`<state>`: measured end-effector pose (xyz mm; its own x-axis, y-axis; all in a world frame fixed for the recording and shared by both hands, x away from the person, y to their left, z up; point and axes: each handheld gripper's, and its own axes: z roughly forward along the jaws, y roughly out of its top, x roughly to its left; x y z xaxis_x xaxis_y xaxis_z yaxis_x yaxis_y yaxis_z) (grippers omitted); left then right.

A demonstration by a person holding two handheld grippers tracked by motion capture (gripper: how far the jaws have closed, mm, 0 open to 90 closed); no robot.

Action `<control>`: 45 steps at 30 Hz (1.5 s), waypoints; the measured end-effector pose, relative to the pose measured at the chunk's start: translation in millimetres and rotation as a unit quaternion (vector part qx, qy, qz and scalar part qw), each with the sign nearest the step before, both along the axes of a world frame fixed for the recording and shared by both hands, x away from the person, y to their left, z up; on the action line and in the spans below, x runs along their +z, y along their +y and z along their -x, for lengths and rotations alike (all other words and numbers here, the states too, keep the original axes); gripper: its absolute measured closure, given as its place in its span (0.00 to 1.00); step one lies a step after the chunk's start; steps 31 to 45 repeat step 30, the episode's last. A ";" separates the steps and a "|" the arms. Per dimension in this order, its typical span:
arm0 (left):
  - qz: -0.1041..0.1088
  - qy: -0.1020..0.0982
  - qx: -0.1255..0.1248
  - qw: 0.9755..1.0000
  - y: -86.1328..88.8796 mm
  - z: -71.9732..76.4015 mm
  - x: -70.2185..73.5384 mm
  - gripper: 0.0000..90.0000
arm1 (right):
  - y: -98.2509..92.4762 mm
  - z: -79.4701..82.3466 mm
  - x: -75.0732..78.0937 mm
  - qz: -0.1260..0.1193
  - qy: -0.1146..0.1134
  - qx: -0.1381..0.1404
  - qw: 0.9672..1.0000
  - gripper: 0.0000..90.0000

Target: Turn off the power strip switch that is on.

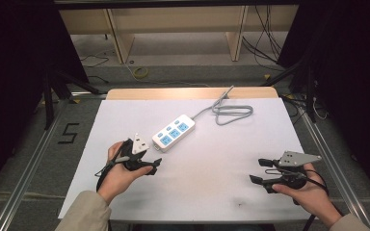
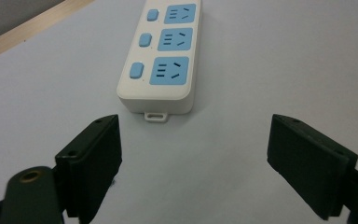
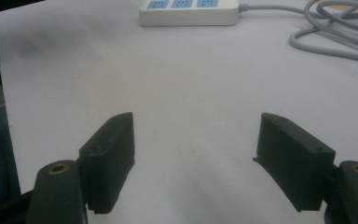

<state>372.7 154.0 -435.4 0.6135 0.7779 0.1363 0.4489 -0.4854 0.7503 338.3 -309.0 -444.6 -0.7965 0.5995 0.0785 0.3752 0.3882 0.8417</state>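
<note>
A white strip [image 1: 174, 132] with three blue sockets lies on the white table [image 1: 207, 183], left of centre and toward the far side, set at a slant. Its grey cord [image 1: 231, 111] runs off its far right end and coils near the far edge. The left gripper [image 1: 150, 155] is held just near and left of the strip's near end, pointing at it; its jaws are spread wide with nothing between them, and in the left gripper view the strip's end tab sits just beyond the gap. The right gripper [image 1: 260, 170] is at the near right, well apart from the strip, jaws likewise spread and empty, pointing left.
</note>
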 end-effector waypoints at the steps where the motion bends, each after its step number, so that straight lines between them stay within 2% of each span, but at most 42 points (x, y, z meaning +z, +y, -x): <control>1: -0.003 -0.002 -0.001 1.000 1.5 2.9 -0.5 0.19 | 0.2 0.0 0.0 0.000 0.000 0.000 1.000 0.31; 10: 0.000 -0.012 0.004 1.000 8.6 21.9 -7.4 0.19 | 0.2 0.1 -0.1 0.001 0.001 -0.001 1.000 0.31; 15: -0.002 -0.010 0.008 1.000 15.1 30.0 -11.4 0.19 | 0.3 0.0 -0.3 0.001 0.000 0.000 1.000 0.31; 19: -0.010 -0.010 0.013 1.000 19.7 33.2 -13.9 0.18 | 0.2 0.0 -0.1 0.003 0.000 0.001 1.000 0.31; 45: -0.013 -0.006 0.015 1.000 21.4 33.3 -16.5 0.18 | -0.2 0.4 -0.1 0.002 0.001 0.000 1.000 0.31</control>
